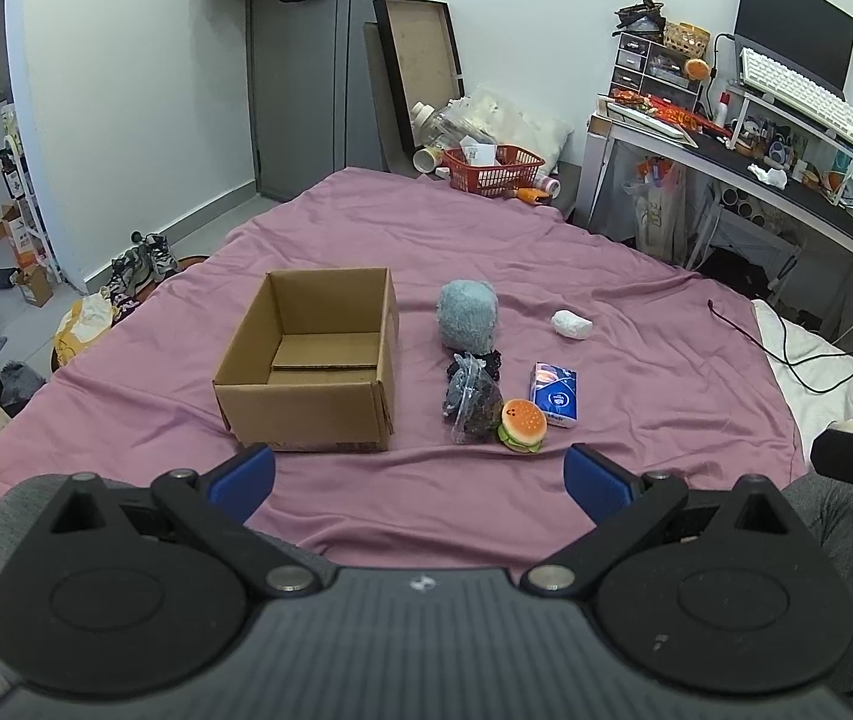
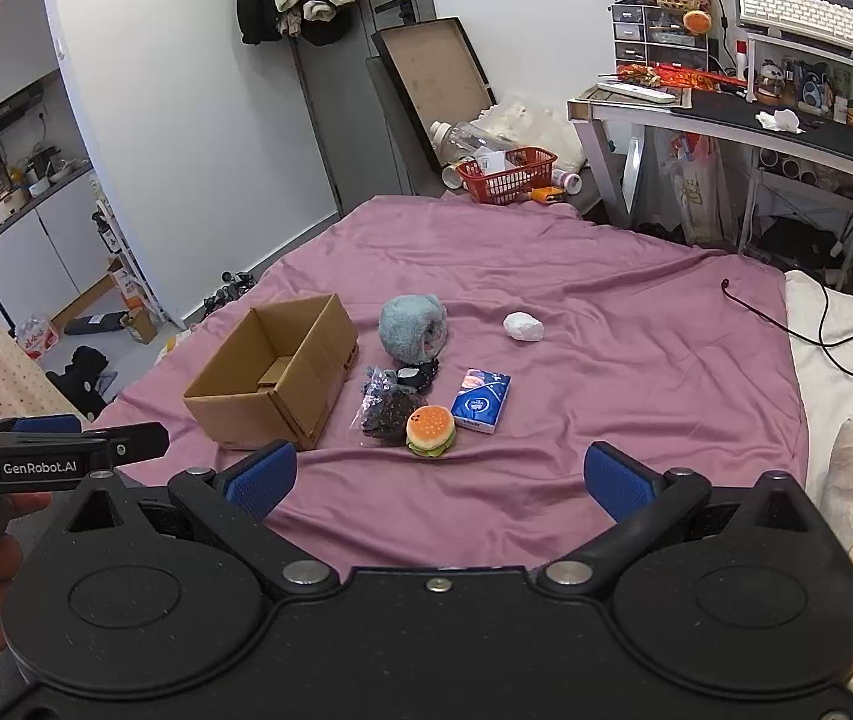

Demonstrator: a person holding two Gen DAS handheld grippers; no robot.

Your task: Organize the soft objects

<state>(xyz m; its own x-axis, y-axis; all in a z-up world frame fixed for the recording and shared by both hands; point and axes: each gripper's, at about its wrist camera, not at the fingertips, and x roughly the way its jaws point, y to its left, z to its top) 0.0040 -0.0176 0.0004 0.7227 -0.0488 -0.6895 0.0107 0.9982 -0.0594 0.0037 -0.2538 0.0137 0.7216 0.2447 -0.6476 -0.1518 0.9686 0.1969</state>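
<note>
An empty open cardboard box (image 1: 312, 360) (image 2: 273, 381) sits on the purple bedsheet (image 1: 636, 396). Right of it lie a fluffy grey-blue plush (image 1: 467, 313) (image 2: 413, 325), a clear bag of dark items (image 1: 471, 405) (image 2: 385, 408), a black soft item (image 2: 417, 377), a burger toy (image 1: 522, 425) (image 2: 431, 430), a blue tissue pack (image 1: 553, 393) (image 2: 480, 400) and a white wad (image 1: 571, 324) (image 2: 523, 326). My left gripper (image 1: 420, 474) is open and empty, near the box. My right gripper (image 2: 439, 477) is open and empty, short of the burger.
A red basket (image 1: 493, 168) and clutter lie past the bed's far edge. A desk (image 1: 744, 162) with keyboard stands at right. A black cable (image 1: 786, 354) crosses the sheet's right side. The left gripper's body (image 2: 54, 450) shows in the right wrist view.
</note>
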